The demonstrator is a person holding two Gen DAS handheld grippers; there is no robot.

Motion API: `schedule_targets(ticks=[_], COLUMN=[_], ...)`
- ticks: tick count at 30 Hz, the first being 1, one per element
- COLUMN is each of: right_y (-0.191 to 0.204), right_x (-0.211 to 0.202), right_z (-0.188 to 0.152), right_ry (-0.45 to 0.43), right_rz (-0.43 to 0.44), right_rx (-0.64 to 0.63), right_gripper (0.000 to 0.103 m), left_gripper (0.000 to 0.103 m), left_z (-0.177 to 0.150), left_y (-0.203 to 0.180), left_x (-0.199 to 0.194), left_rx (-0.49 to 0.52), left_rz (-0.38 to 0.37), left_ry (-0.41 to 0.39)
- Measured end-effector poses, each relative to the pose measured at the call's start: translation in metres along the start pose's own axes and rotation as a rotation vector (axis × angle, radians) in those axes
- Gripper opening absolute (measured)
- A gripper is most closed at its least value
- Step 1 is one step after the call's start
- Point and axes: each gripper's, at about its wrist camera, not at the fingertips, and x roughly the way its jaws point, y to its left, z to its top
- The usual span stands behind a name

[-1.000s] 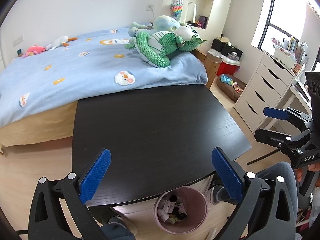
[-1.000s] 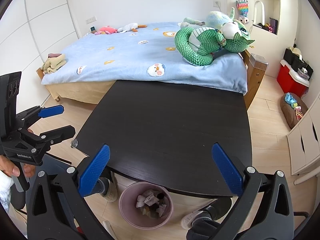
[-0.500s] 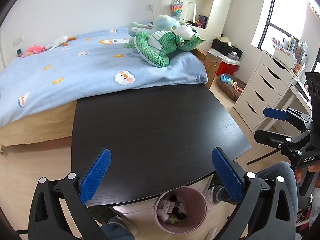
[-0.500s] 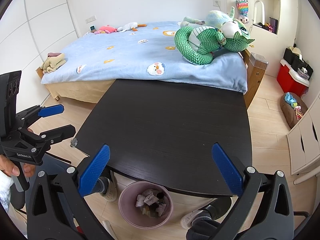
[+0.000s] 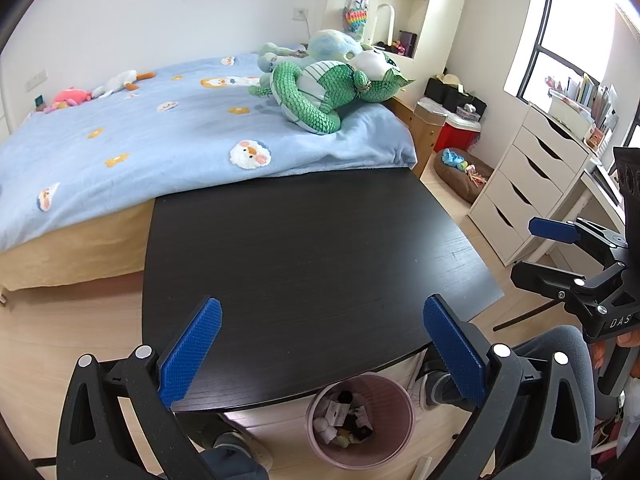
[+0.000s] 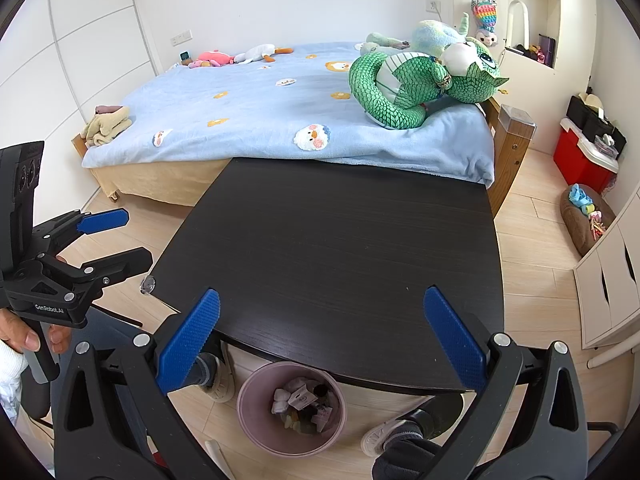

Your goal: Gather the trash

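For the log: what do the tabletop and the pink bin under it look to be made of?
Tabletop: seemingly wood or wood-look laminate, near-black and matte; fine straight grain lines show, with a soft sheen.
Pink bin: probably moulded plastic; the wall is smooth, evenly coloured, with faint vertical ribbing in the left wrist view. Paper-like scraps lie inside.
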Motion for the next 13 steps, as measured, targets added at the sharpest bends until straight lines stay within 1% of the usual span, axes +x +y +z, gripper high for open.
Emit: schedule_targets(ticks=[13], right_y=[0.0004], right_x=[-0.0004], right_z=[0.0007], right_ry=[0.0], right_rz=[-0.001], right_rx=[-0.002], right_gripper=[0.1], left_gripper=[0.097], left_z=[-0.0009], left_y=[-0.0003], left_x=[0.0006], left_rx=[0.002], left_rz=[0.016], left_ry=[-0.004])
